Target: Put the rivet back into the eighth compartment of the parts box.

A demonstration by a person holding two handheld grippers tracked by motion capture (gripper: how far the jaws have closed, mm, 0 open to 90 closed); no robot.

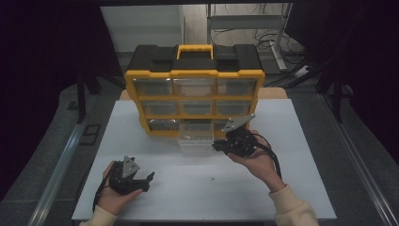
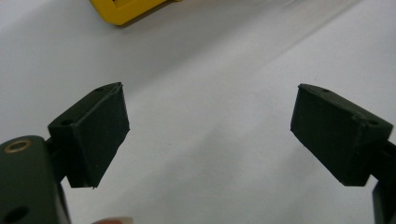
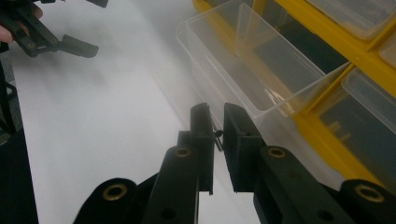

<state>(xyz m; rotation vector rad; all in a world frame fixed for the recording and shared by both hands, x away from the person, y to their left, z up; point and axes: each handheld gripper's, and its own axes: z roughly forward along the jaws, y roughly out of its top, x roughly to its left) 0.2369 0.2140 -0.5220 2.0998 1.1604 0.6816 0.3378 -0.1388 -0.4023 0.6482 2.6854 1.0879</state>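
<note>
screw, small and dark, sits pinched between the nearly closed jaws of the right gripper, just beside the near rim of the clear drawer pulled out of the yellow organizer. reading left to right in the high view: left gripper, held in the person's left hand low over the white desk, jaws spread wide with nothing between them; the left gripper view confirms both pads apart over bare desk. centre: a tiny speck lies alone on the desk, too small to identify. centre-right: the drawer juts from the bottom row, middle column, of the 3-by-3 organizer, and small items lie inside it. right: the right gripper, carried by the right hand, points at the drawer's right front corner. step in hand, as judged: delivering the screw into the open drawer. to do it well, lift the jaw tips above the rim rather than pushing against the wall, carry them over the drawer's open middle, lower slightly, then part the jaws slowly so the screw drops straight and does not bounce out. keep the grip firm until then, as so thin a part could slip sideways. the left gripper could steady the drawer front if it shifts.
</note>
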